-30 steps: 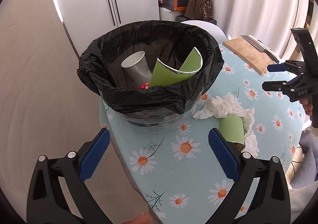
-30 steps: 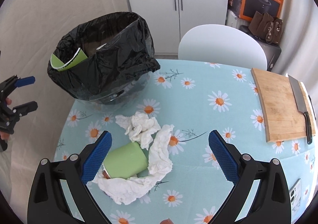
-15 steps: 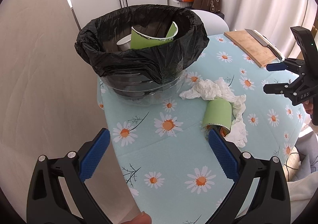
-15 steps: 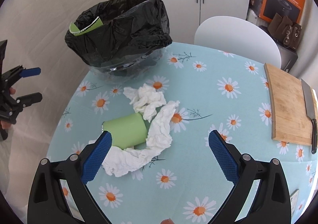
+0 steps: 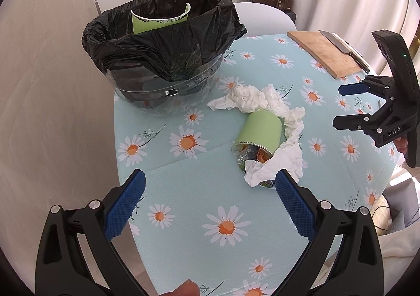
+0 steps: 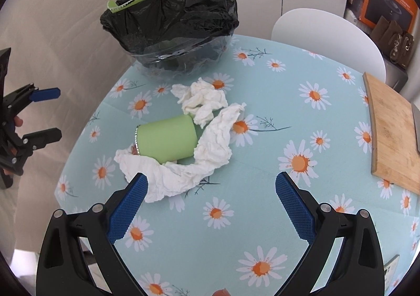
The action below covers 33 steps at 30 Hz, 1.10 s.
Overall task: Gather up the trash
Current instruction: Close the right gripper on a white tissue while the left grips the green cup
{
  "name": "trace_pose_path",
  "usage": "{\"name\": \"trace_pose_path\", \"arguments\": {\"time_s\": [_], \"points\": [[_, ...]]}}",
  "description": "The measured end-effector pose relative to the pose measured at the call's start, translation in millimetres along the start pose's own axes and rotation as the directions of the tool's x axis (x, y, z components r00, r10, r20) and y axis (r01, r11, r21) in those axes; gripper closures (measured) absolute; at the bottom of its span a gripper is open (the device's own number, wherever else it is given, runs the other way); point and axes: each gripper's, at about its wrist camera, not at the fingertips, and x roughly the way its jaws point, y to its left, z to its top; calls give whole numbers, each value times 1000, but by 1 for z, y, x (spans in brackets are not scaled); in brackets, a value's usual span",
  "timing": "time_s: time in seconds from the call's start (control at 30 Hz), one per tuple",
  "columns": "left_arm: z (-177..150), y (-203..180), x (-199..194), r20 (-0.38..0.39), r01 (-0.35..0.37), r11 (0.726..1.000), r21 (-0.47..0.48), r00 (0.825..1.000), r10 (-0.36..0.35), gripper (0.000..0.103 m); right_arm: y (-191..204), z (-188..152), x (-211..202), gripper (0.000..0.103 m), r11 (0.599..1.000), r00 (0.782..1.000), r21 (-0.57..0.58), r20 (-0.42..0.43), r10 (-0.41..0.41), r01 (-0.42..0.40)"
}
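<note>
**A:** so where's the trash at? I see a light green paper cup (image 6: 166,138) tipped on its side on the daisy-print bench (image 6: 262,191), near the clear bin with the black plastic liner (image 6: 181,22).

**B:** yep, crumpled white tissues (image 6: 202,101) touching the cup. Left tongs (image 5: 210,198) and right tongs (image 6: 211,204) both spread wide, gripping nothing, near the cup.

The table (image 6: 236,230) wears pale turquoise cloth patterned with white, orange-centred daisies. A light green cup (image 6: 168,139) lies among white tissues (image 6: 204,101). The bin (image 5: 168,91) is clear with a black bag (image 5: 162,43). Both claws (image 5: 210,201) (image 6: 211,202) are black with blue pads. The board (image 6: 391,135) is tan wood.
</note>
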Motion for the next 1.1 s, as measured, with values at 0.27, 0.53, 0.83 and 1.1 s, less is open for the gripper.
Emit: {"name": "trace_pose_path", "arguments": {"time_s": [0.27,0.53,0.83,1.1], "points": [[3,-17,17,-28,15,1000,27,1000,-14,6,1,-5,15,10,998,999,25,-5,50,-50],[17,-31,43,-55,45,996,80,998,-41,6,-6,2,36,10,998,997,16,-44,63,-62],[34,-40,79,-119,92,990,111,990,-78,6,-23,-3,65,11,995,990,26,-100,101,-99],[50,-40,110,-177,128,983,130,979,-104,6,-31,13,88,25,989,980,30,-136,145,-142]]}}
